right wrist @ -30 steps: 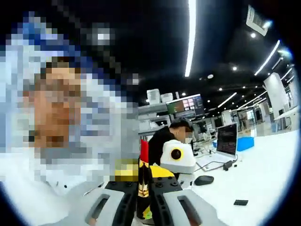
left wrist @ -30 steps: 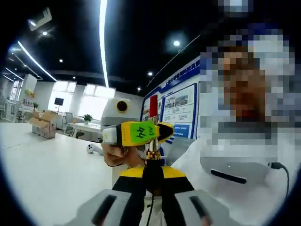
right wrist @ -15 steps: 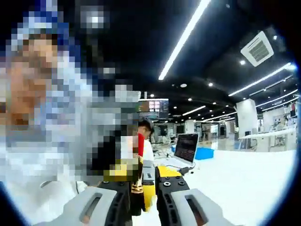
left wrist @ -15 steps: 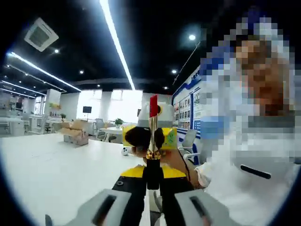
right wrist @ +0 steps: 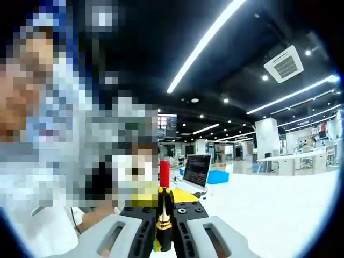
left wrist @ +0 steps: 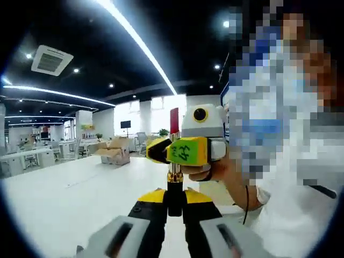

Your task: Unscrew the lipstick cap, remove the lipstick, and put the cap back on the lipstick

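both hand-held grippers clamp one upright lipstick (left wrist: 173,156) — red tip exposed.

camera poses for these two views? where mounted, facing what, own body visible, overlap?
Left gripper view: rides the left gripper, looks along its jaws over the white table toward far windows; the right gripper and the person's hand cross it.
Right gripper view: rides the right gripper, faces a laptop; a white sleeve shows at left.
Shared: the uncapped lipstick, clamped by both.

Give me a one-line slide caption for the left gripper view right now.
Left tool holds the lipstick upright, red tip exposed; the right tool reaches across it.
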`<state>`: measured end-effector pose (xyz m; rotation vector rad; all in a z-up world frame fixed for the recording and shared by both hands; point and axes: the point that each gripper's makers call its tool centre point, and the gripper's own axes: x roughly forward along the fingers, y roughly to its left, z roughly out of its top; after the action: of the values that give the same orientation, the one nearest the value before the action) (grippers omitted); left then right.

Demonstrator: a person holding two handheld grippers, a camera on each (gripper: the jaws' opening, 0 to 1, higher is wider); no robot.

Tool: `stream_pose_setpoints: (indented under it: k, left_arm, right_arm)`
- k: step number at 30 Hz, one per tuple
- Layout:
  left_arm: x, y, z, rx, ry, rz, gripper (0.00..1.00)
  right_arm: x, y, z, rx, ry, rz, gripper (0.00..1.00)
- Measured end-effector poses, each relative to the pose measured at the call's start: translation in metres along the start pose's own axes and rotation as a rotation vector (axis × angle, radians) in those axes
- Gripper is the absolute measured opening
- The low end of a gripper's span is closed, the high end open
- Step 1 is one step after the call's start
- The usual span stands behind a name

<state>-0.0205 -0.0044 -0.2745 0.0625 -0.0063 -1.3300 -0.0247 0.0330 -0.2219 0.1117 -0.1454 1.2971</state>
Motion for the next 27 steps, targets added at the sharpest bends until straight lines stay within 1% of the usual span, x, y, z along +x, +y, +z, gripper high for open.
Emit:
stream_pose_setpoints:
  k: [2, 4, 6, 9, 11, 14, 17, 18, 20, 22, 23, 24, 27]
  left_arm:
    - [0.001, 0.001, 0.000, 0.010, -0.001, 0.010, 0.13]
    - [0.002, 0.004, 0.001, 0.043, -0.002, 0.044, 0.14]
    - [0.004, 0.007, -0.002, 0.097, 0.027, 0.083, 0.16]
    - [0.005, 0.000, -0.001, 0.093, 0.035, 0.073, 0.14]
    - [0.002, -0.003, 0.002, 0.079, 0.023, 0.050, 0.14]
    - [0.000, -0.013, 0.008, 0.001, -0.022, -0.031, 0.13]
    - [-0.003, -0.021, 0.011, -0.078, -0.053, -0.118, 0.13]
    - [-0.004, -0.024, 0.012, -0.101, -0.061, -0.150, 0.13]
    - [-0.006, -0.034, 0.014, -0.147, -0.074, -0.228, 0.13]
    - [-0.011, -0.047, 0.019, -0.214, -0.105, -0.339, 0.13]
    - [-0.013, -0.052, 0.021, -0.235, -0.115, -0.376, 0.13]
    - [-0.014, -0.060, 0.023, -0.263, -0.132, -0.437, 0.13]
    - [-0.017, -0.078, 0.025, -0.310, -0.146, -0.551, 0.13]
  right_arm:
    - [-0.001, -0.002, 0.000, -0.014, 0.009, -0.017, 0.06]
    - [-0.001, -0.005, 0.000, -0.028, 0.012, -0.042, 0.06]
    - [-0.001, -0.005, -0.002, -0.040, 0.027, -0.049, 0.06]
    - [0.000, -0.002, -0.004, -0.039, 0.033, -0.032, 0.06]
    - [-0.002, 0.003, 0.000, 0.001, 0.009, 0.013, 0.06]
    - [-0.005, 0.012, 0.006, 0.067, -0.024, 0.084, 0.06]
    - [-0.007, 0.019, 0.010, 0.100, -0.041, 0.136, 0.06]
    - [-0.007, 0.023, 0.011, 0.116, -0.048, 0.163, 0.06]
    - [-0.007, 0.033, 0.012, 0.154, -0.057, 0.226, 0.06]
    - [-0.009, 0.049, 0.017, 0.207, -0.084, 0.321, 0.06]
    - [-0.010, 0.055, 0.018, 0.228, -0.090, 0.352, 0.06]
    - [-0.010, 0.063, 0.020, 0.262, -0.100, 0.401, 0.06]
    - [-0.012, 0.080, 0.021, 0.290, -0.106, 0.487, 0.06]
